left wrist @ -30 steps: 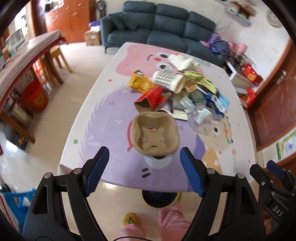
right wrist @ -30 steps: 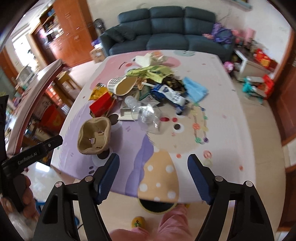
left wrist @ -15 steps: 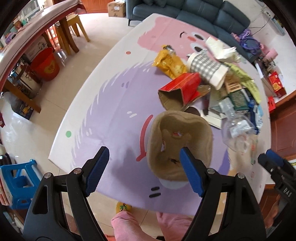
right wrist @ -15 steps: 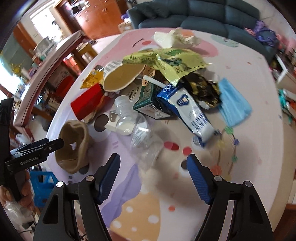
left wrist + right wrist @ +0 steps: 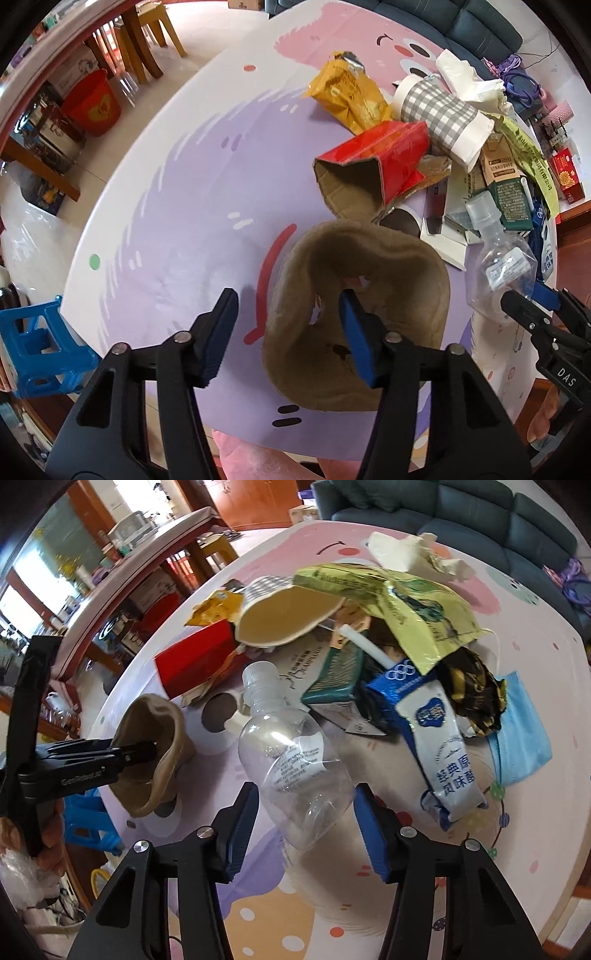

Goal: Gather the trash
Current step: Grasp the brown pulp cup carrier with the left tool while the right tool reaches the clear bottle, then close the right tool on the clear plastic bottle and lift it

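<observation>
The trash lies in a heap on a table with a pink and purple cartoon cloth (image 5: 177, 206). Nearest to the person is a brown pulp cup holder (image 5: 402, 273), standing apart from the heap at the near left part of the table. Just beside it, to the right, lies a clear plastic bottle (image 5: 291, 753) on its side, cap pointing to the heap.

The left gripper (image 5: 288, 328) points steeply down at the cup holder. Its jaws have just been closing and stand about half open. The right finger is inside the hollow of the holder and the left finger is outside, over the cloth, so the near left wall of the holder is between them. The left pad is apart from this wall, so the holder is not gripped.

The right gripper (image 5: 304, 823) is over the bottom end of the bottle. Its jaws have also just been closing and stand about half open, with the bottle's base between the two blue pads. Whether the pads already press on the plastic cannot be told.

Behind these two things is the rest of the heap: a red carton (image 5: 373, 155) with an open end, a checked paper cup (image 5: 439, 110), a yellow snack bag (image 5: 347, 92), a crumpled white tissue (image 5: 406, 550), a yellow-green wrapper (image 5: 410, 602), a green drink box (image 5: 332, 679), a blue and white milk pouch (image 5: 443, 738) and a blue face mask (image 5: 517, 731) at the right edge of the heap.
</observation>
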The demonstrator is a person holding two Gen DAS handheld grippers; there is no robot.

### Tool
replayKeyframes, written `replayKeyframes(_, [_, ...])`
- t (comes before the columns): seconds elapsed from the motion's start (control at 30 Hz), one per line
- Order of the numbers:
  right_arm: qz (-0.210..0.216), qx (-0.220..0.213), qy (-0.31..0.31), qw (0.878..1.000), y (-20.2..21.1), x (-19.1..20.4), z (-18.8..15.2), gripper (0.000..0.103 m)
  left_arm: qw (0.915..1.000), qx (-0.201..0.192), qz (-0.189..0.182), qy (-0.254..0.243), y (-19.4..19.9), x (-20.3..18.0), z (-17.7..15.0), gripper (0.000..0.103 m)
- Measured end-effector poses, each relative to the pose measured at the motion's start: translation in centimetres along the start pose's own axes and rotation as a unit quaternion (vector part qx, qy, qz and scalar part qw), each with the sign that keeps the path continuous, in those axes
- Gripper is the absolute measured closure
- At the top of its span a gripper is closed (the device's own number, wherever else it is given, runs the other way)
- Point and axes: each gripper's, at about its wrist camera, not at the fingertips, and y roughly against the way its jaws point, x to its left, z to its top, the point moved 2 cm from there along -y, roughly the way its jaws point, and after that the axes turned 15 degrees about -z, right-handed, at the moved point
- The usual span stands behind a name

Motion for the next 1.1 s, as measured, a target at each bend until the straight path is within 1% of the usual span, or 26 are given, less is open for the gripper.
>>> replayKeyframes(0.03, [0.000,-0.002,0.001,1.000,0.1,0.1,-0.1,0.051,1.0000,0.002,-0.003,0.000,-0.2,0.0,0.0,0.056])
replayKeyframes(0.1, [0.003,-0.007,0.004,1.000,0.4,0.5,-0.5,0.052,0.9999,0.010,-0.010,0.000,-0.7,-0.2,-0.2,0.067])
replayKeyframes(0.13, [0.004,-0.009,0.004,1.000,0.6,0.6,-0.8,0.053,0.9998,0.015,-0.014,0.000,-1.0,-0.3,-0.3,0.071])
replayKeyframes(0.17, [0.002,-0.011,0.005,1.000,0.8,0.8,-1.1,0.053,0.9998,0.017,-0.014,0.000,-1.1,-0.3,-0.5,0.077])
replayKeyframes(0.23, [0.001,-0.013,0.004,1.000,1.4,1.0,-1.6,0.054,0.9997,0.014,-0.018,0.001,-1.2,-0.4,-0.9,0.083])
replayKeyframes(0.4, [0.002,-0.017,-0.005,1.000,2.7,1.6,-2.5,0.055,0.9998,-0.001,-0.021,-0.006,-0.4,-1.0,-2.0,0.090])
replayKeyframes(0.57, [0.002,-0.026,-0.021,0.999,4.7,1.8,-3.2,0.057,0.9993,-0.017,-0.009,-0.033,1.0,-2.4,-2.9,0.093])
replayKeyframes(0.7, [-0.003,-0.033,-0.039,0.999,6.6,1.9,-3.8,0.059,0.9984,-0.023,-0.014,-0.049,2.1,-3.4,-3.2,0.093])
replayKeyframes(0.73, [-0.005,-0.035,-0.042,0.999,7.1,2.0,-3.9,0.062,0.9981,-0.025,-0.015,-0.054,2.7,-3.6,-3.5,0.093])
replayKeyframes(0.77, [-0.002,-0.035,-0.044,0.998,7.5,2.1,-4.0,0.089,0.9979,-0.026,-0.017,-0.058,3.0,-3.7,-3.6,0.093])
replayKeyframes(0.8, [0.007,-0.028,-0.051,0.998,7.9,2.2,-4.2,0.091,0.9974,-0.028,-0.018,-0.064,3.5,-3.8,-3.8,0.093])
replayKeyframes(0.93, [-0.018,-0.037,-0.064,0.997,9.3,2.9,-4.9,0.092,0.9956,-0.036,-0.025,-0.083,5.4,-3.9,-4.2,0.093])
replayKeyframes(1.1, [-0.017,-0.036,-0.098,0.994,10.1,3.9,-6.2,0.093,0.9930,-0.045,-0.033,-0.105,8.1,-3.4,-4.4,0.093])
